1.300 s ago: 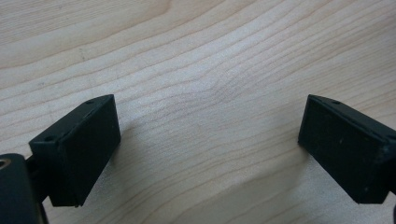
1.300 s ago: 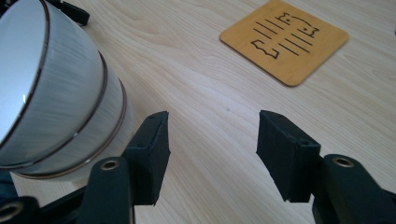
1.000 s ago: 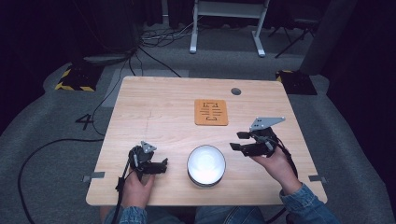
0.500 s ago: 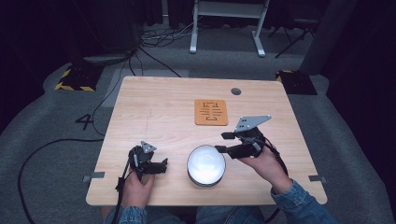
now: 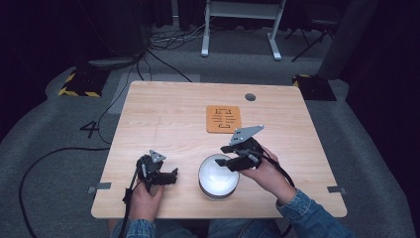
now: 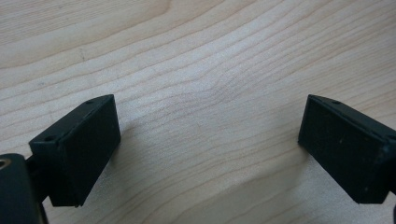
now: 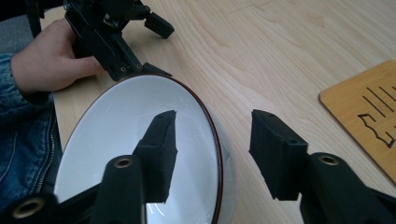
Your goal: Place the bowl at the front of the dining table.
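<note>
The white bowl (image 5: 218, 176) stands near the front edge of the worktop (image 5: 163, 124), between the two hands and closer to the right one. The right hand-held gripper (image 5: 222, 155) straddles the bowl's far-right rim: in the right gripper view, one jaw hangs inside the bowl (image 7: 140, 154) and the other stands outside it over bare wood, so the rim passes between them. These jaws have just been closing, yet the pads do not press on the rim, and the grip is not made. The coming move turns on this relation: the rim wall runs crosswise to the jaw gap, so a further squeeze should catch it (provided the inner jaw sits low enough, which is hard to judge from this angle). The bowl appears empty; its inside is plain white with a dark line along the lip.

The left hand-held gripper (image 5: 168, 176) rests on the worktop just to the left of the bowl, jaws spread wide with only wood grain between them.

Farther back, well apart from the bowl, a square wooden coaster (image 5: 223, 119) lies flat.
</note>
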Tool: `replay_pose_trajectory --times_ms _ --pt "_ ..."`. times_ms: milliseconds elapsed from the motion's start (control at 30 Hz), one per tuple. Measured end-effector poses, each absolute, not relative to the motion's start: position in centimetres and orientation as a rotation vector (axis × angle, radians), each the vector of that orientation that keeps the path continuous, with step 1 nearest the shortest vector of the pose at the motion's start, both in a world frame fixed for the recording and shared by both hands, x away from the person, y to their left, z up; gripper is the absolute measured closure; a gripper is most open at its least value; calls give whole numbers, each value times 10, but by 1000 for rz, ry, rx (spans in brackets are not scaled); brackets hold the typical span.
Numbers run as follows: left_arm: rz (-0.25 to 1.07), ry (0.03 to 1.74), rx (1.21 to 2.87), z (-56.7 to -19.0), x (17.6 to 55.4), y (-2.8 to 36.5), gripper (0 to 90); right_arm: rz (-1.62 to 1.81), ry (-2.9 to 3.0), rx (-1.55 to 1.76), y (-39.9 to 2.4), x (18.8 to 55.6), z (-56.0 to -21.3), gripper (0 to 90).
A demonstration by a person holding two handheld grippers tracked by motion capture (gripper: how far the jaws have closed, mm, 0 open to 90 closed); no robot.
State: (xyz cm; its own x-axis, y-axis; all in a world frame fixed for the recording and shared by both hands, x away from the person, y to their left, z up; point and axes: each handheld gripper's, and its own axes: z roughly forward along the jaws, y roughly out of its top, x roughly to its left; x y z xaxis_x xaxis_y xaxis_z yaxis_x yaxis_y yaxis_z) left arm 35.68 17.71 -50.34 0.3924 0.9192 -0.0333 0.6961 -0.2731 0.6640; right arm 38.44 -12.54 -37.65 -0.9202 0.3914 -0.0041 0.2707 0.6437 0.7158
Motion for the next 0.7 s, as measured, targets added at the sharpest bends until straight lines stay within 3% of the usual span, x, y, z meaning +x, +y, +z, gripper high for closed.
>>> replay_pose_trajectory --times_ms 300,700 --pt "485 1377 2056 -503 357 177 57 1016 2717 544 -118 387 -385 756" --pt "484 1377 2056 -503 357 177 57 936 2715 495 -118 385 -382 811"
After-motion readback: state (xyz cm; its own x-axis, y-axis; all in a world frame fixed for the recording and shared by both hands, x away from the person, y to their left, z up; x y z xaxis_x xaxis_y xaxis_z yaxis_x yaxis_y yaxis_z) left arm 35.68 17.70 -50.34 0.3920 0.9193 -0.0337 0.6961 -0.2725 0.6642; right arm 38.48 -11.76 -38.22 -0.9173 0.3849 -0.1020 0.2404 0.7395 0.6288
